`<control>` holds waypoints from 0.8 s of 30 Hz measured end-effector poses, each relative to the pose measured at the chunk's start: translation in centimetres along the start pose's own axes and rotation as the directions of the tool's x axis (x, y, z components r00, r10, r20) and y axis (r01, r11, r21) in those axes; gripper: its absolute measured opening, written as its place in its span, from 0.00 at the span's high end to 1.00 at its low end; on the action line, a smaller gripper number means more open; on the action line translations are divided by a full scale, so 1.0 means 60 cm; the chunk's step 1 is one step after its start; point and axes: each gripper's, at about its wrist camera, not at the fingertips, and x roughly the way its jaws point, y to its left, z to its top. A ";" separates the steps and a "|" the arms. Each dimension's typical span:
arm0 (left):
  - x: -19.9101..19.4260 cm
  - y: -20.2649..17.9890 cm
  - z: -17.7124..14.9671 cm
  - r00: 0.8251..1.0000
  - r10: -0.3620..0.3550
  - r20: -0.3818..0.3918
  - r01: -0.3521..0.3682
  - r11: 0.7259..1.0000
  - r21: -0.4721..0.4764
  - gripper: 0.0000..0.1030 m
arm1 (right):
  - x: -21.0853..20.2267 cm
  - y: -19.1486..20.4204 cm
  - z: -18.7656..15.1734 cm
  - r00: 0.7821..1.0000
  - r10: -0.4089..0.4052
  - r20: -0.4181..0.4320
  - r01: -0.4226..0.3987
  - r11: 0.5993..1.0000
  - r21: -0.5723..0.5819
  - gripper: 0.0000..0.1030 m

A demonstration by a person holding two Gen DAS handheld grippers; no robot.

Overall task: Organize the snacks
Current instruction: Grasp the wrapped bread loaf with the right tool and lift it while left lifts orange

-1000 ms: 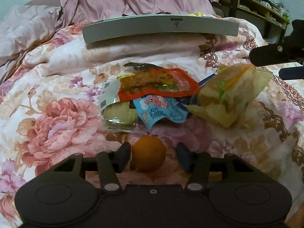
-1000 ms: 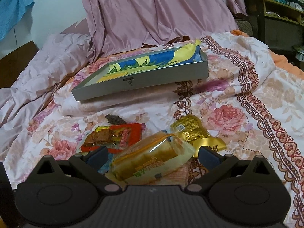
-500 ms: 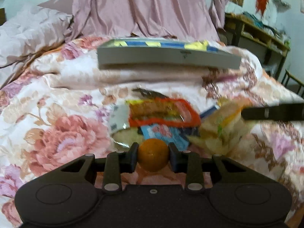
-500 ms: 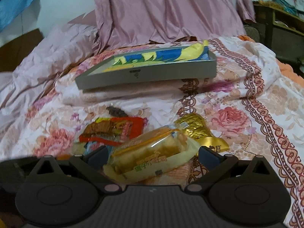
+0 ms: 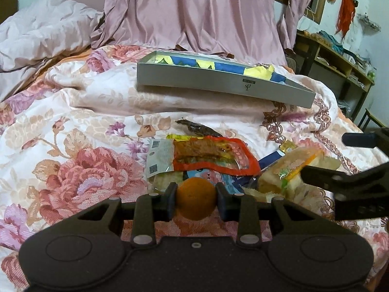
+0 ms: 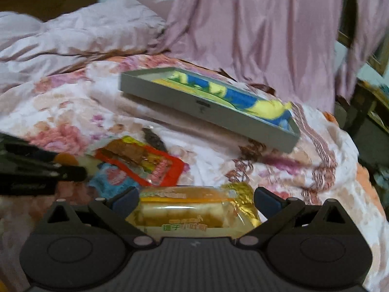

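1. My left tongs [image 5: 196, 200] are pinching the small orange [image 5: 196, 202], one finger on each side, just above the bed [image 5: 73, 112].
2. My right tongs [image 6: 196, 200] are spread wide around the bread packet [image 6: 192, 209]; whether the pads touch it I cannot tell.
3. The packet's long axis runs crosswise, from one finger to the other.
4. The grey tray [image 5: 218, 82] lies ahead of both tongs, beyond the red snack pouch [image 5: 214, 155], its long side across my view, right end farther back.
5. I judge the orange goes there next; both tongs sit about equally near.
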 end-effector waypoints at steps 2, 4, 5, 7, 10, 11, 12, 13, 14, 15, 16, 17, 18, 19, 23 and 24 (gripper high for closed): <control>0.000 0.004 0.001 1.000 -0.001 -0.001 0.001 1.000 -0.012 0.66 | 0.000 0.002 0.007 0.997 0.075 -0.032 -0.079 0.984 -0.161 0.00; 0.000 0.005 0.003 1.000 -0.008 -0.002 0.008 1.000 -0.020 0.66 | 0.005 0.009 0.012 0.987 0.133 -0.093 -0.158 0.919 -0.360 0.00; -0.001 0.004 0.004 1.000 -0.011 0.000 0.011 1.000 -0.020 0.66 | 0.007 0.015 0.014 0.979 0.165 -0.116 -0.200 0.868 -0.455 0.00; -0.003 0.002 0.005 1.000 -0.019 0.006 0.019 1.000 -0.019 0.65 | 0.012 0.023 0.022 0.963 0.230 -0.137 -0.265 0.744 -0.613 0.01; -0.005 0.002 0.007 1.000 -0.018 0.012 0.018 1.000 -0.023 0.65 | 0.044 0.031 0.043 0.926 0.281 -0.253 -0.374 0.587 -0.718 0.13; -0.005 0.003 0.006 1.000 -0.017 0.011 0.017 1.000 -0.023 0.65 | 0.058 0.036 0.047 0.916 0.269 -0.297 -0.399 0.541 -0.740 0.16; -0.005 0.004 0.007 1.000 -0.015 0.010 0.015 1.000 -0.023 0.65 | 0.073 0.041 0.047 0.907 0.252 -0.338 -0.421 0.505 -0.753 0.18; -0.005 0.004 0.007 1.000 -0.015 0.007 0.015 1.000 -0.022 0.65 | 0.091 0.045 0.050 0.895 0.234 -0.380 -0.446 0.474 -0.759 0.22; -0.005 0.004 0.007 1.000 -0.016 0.006 0.016 1.000 -0.021 0.65 | 0.105 0.047 0.054 0.875 0.235 -0.422 -0.483 0.456 -0.747 0.22; -0.005 0.004 0.007 1.000 -0.018 0.005 0.018 1.000 -0.021 0.65 | 0.118 0.051 0.055 0.853 0.239 -0.464 -0.521 0.435 -0.734 0.24; -0.004 0.004 0.008 1.000 -0.020 0.005 0.020 1.000 -0.021 0.65 | 0.118 0.051 0.055 0.853 0.239 -0.464 -0.521 0.435 -0.734 0.25; -0.005 0.005 0.008 1.000 -0.022 0.006 0.022 1.000 -0.021 0.65 | 0.129 0.052 0.052 0.834 0.237 -0.499 -0.551 0.419 -0.722 0.20; -0.004 0.006 0.009 1.000 -0.024 0.005 0.024 0.999 -0.023 0.65 | 0.140 0.057 0.049 0.812 0.228 -0.537 -0.582 0.400 -0.709 0.19; -0.004 0.006 0.009 1.000 -0.025 0.003 0.025 0.999 -0.024 0.65 | 0.149 0.061 0.043 0.797 0.212 -0.566 -0.601 0.372 -0.707 0.17; -0.001 0.008 0.009 1.000 -0.026 -0.003 0.026 0.999 -0.026 0.65 | 0.172 0.036 0.062 0.718 0.284 -0.635 -0.689 0.415 -0.594 0.34; -0.001 0.008 0.008 1.000 -0.027 -0.003 0.027 0.999 -0.026 0.65 | 0.173 0.026 0.069 0.685 0.321 -0.654 -0.718 0.444 -0.535 0.34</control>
